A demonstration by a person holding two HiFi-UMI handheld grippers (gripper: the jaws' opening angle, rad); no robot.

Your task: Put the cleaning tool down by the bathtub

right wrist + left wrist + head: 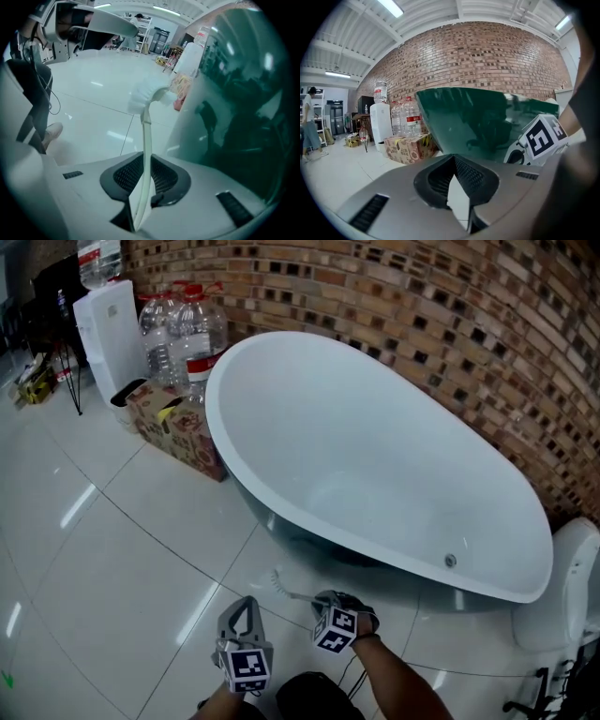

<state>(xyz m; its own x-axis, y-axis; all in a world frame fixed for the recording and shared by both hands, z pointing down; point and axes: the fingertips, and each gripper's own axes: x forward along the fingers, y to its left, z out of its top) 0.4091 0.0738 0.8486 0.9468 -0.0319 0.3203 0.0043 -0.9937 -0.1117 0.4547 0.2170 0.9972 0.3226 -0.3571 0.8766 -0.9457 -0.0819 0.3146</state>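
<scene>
The white bathtub (pixel 375 456) stands by the brick wall. A white long-handled brush (pixel 278 580) lies low over the floor tiles just in front of the tub, with its bristle head pointing left. My right gripper (pixel 325 598) is shut on its thin handle. In the right gripper view the handle (pixel 146 150) runs up between the pads to the brush head (pixel 145 91), with the tub's dark side (pixel 234 117) at the right. My left gripper (pixel 242 613) hangs beside it to the left, shut and holding nothing; its tips (pixel 454 160) meet.
A cardboard box (pixel 178 427), large water bottles (pixel 192 334) and a white water dispenser (pixel 111 324) stand left of the tub. A white fixture (pixel 572 587) sits at the tub's right end. A person (pixel 309 124) stands far off.
</scene>
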